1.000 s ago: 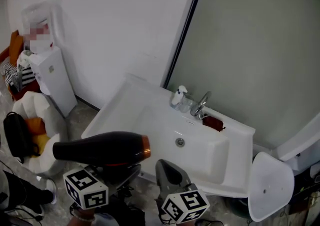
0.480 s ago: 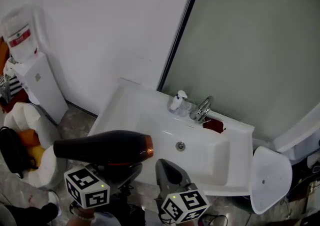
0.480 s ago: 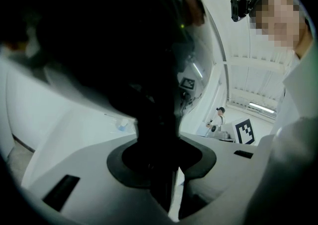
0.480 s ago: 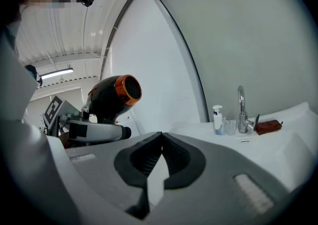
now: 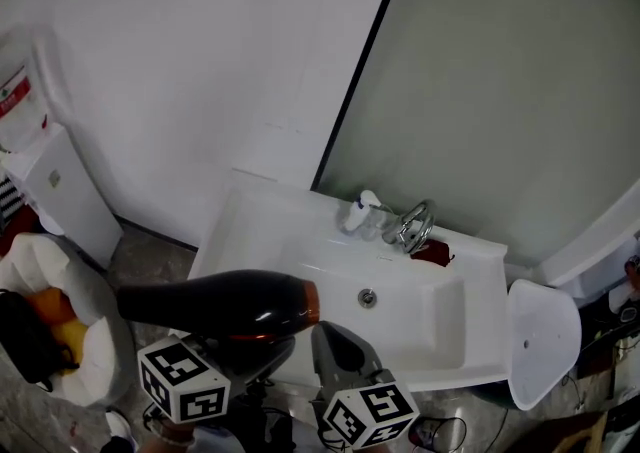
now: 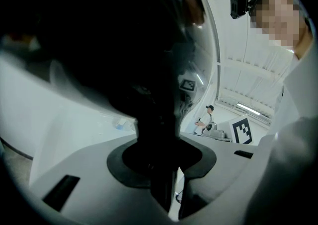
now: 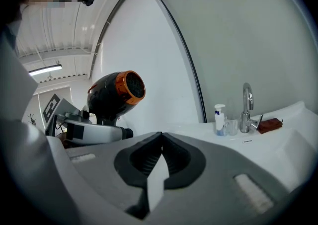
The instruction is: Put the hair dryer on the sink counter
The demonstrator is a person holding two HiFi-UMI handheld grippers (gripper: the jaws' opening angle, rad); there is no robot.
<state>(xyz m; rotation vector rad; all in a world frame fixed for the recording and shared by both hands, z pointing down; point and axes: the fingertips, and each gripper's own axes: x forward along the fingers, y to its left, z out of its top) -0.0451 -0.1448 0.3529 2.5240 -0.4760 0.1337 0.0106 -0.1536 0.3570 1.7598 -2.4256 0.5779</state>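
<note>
A black hair dryer [image 5: 215, 306] with an orange ring at its nozzle lies level above my left gripper [image 5: 262, 353], which is shut on its handle. In the left gripper view the dryer's dark body [image 6: 124, 55] fills most of the picture, its handle clamped between the jaws. The right gripper view shows the hair dryer [image 7: 113, 95] at the left, nozzle turned to the camera. My right gripper [image 5: 337, 343] is shut with nothing in it, just right of the dryer. Ahead lies the white sink counter [image 5: 250, 231] with its basin.
On the counter's back edge stand a soap dispenser [image 5: 356, 213], a chrome tap [image 5: 414, 225] and a dark red item [image 5: 433, 254]. A white water dispenser [image 5: 45, 191] and a white armchair [image 5: 50, 321] stand at the left. A toilet lid [image 5: 543, 341] is at the right.
Both grippers and the hair dryer have come closer to the sink counter. The view has swung right, so the water dispenser and armchair have slid towards the left edge.
</note>
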